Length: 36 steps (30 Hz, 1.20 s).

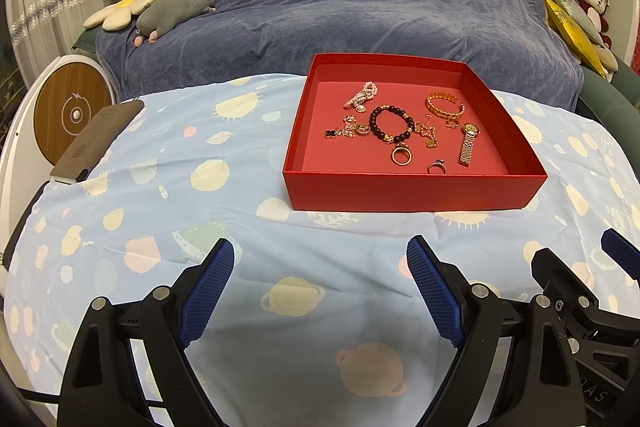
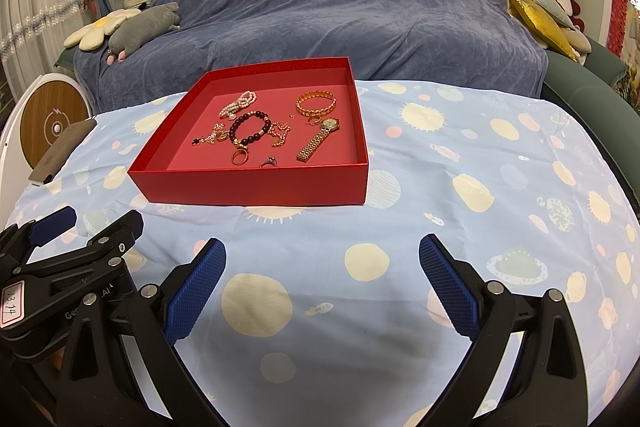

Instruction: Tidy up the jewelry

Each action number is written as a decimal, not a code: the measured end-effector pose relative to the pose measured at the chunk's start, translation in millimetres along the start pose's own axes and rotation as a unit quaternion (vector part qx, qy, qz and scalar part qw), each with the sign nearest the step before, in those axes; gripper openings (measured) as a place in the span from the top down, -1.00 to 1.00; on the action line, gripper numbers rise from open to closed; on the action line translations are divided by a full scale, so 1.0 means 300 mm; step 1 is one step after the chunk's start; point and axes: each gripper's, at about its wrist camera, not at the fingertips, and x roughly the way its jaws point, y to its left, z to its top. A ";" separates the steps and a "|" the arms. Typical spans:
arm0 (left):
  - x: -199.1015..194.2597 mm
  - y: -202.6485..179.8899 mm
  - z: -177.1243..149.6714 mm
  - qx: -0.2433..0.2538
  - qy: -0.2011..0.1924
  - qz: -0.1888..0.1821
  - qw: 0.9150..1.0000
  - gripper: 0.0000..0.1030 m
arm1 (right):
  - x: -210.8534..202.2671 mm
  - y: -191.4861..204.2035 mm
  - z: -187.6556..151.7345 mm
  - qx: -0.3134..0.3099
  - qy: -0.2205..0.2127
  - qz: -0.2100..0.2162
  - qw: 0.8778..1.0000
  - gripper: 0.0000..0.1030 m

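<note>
All the jewelry lies in the red box [image 1: 412,187], which stands on the cloth-covered worktop [image 1: 200,195] ahead of both sets of jaws and apart from them: ahead and a little right of the left gripper [image 1: 320,259], ahead and left of the right gripper [image 2: 322,255].

These are small, light pieces, and I judge most will be fiddly. The gold bangle [image 1: 445,105] looks stiff and is best pinched across its band. The dark bead bracelet [image 1: 392,125] is probably strung loosely and will sag, so take it across one run of beads. The gold watch [image 2: 318,141] has a flexible link strap; a grip on the case or mid-strap should hold. The pearl piece [image 2: 238,104] and the tangled gold chains [image 1: 352,129] are limp and may drag neighbours along. The two rings, gold [image 1: 401,155] and silver [image 2: 269,161], lie nearest the jaws in the box; they are hard, smooth and likely to slip, and whether the silver one carries a stone is hard to tell from here.

Both grippers hover low over the worktop, side by side, pointing forward at the box. Both pairs of jaws are spread wide and hold nothing.
</note>
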 end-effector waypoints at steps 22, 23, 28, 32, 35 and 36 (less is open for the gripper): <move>-0.010 0.006 -0.008 0.002 -0.009 -0.008 1.000 -0.66 | -0.004 0.013 -0.011 0.002 -0.006 0.005 1.000 -0.84; -0.012 0.005 -0.008 0.003 -0.010 -0.007 1.000 -0.66 | -0.006 0.014 -0.011 0.003 -0.006 0.006 1.000 -0.84; -0.017 -0.001 -0.010 0.004 -0.014 -0.003 1.000 -0.66 | -0.007 0.014 -0.008 0.004 -0.005 0.006 1.000 -0.84; -0.023 -0.004 -0.006 0.007 -0.019 0.000 1.000 -0.66 | -0.008 0.016 -0.009 0.006 -0.006 0.007 1.000 -0.84; -0.018 -0.002 -0.004 0.003 -0.013 0.000 1.000 -0.66 | -0.008 0.014 -0.008 0.005 -0.006 0.008 1.000 -0.84; -0.015 -0.001 -0.004 0.001 -0.010 0.000 1.000 -0.66 | -0.009 0.014 -0.008 0.004 -0.005 0.008 1.000 -0.84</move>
